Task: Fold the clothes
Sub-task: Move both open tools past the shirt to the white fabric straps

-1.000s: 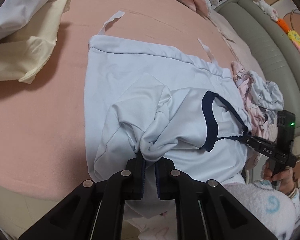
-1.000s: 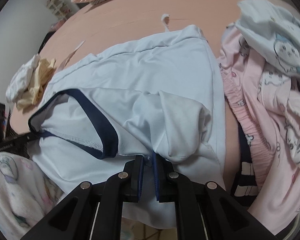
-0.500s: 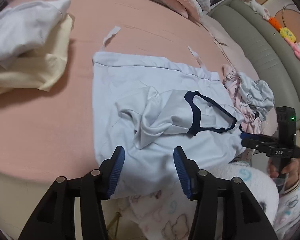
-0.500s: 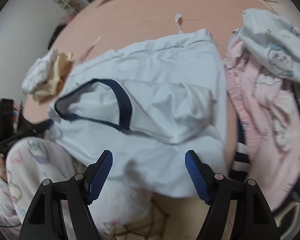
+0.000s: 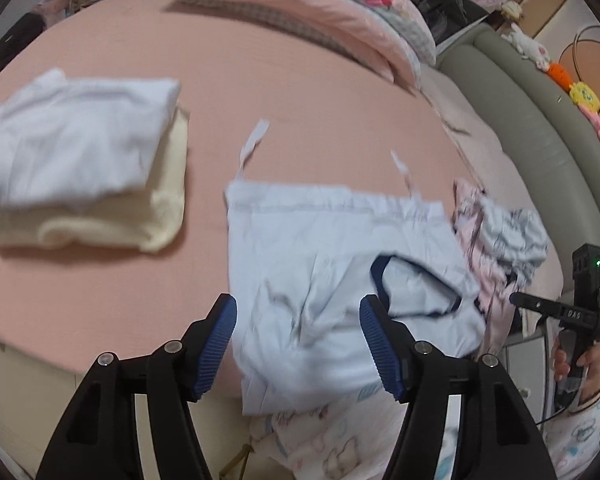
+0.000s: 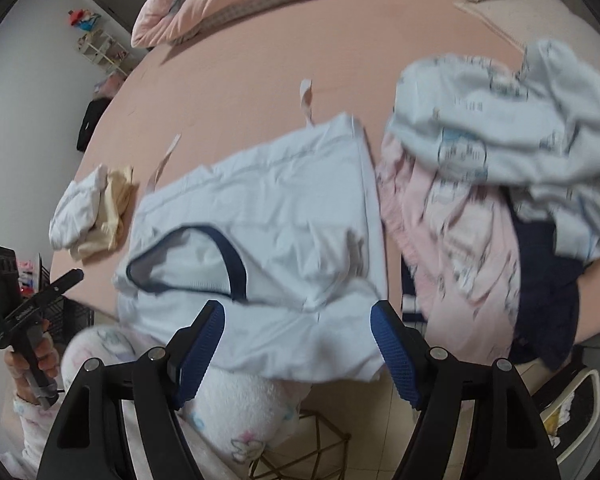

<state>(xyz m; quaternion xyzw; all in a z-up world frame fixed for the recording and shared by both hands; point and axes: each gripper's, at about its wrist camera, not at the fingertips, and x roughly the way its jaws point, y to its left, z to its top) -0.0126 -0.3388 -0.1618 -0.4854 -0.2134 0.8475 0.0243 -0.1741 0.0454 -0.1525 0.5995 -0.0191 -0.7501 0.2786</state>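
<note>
A pale blue garment [image 5: 320, 248] with a navy-trimmed neck opening [image 5: 380, 276] lies folded over on the pink bed; its near edge hangs over the bed's front edge. It also shows in the right wrist view [image 6: 276, 216]. My left gripper [image 5: 298, 344] is open and empty, held back above the garment's near left part. My right gripper [image 6: 298, 344] is open and empty, held back above the garment's near edge. Each gripper shows in the other's view: the right one [image 5: 518, 298] and the left one [image 6: 74, 276].
A folded white and cream pile [image 5: 80, 168] lies at the left of the bed [image 5: 100, 280]. A heap of unfolded pink, printed and navy clothes [image 6: 500, 184] lies right of the garment. A rolled pink duvet [image 5: 308, 12] sits at the back. A grey padded headboard [image 5: 540, 128] runs along the right.
Both grippers were shut on the garment a second ago. They have let go, opened wide and pulled back from the bed. The garment now lies flatter.
</note>
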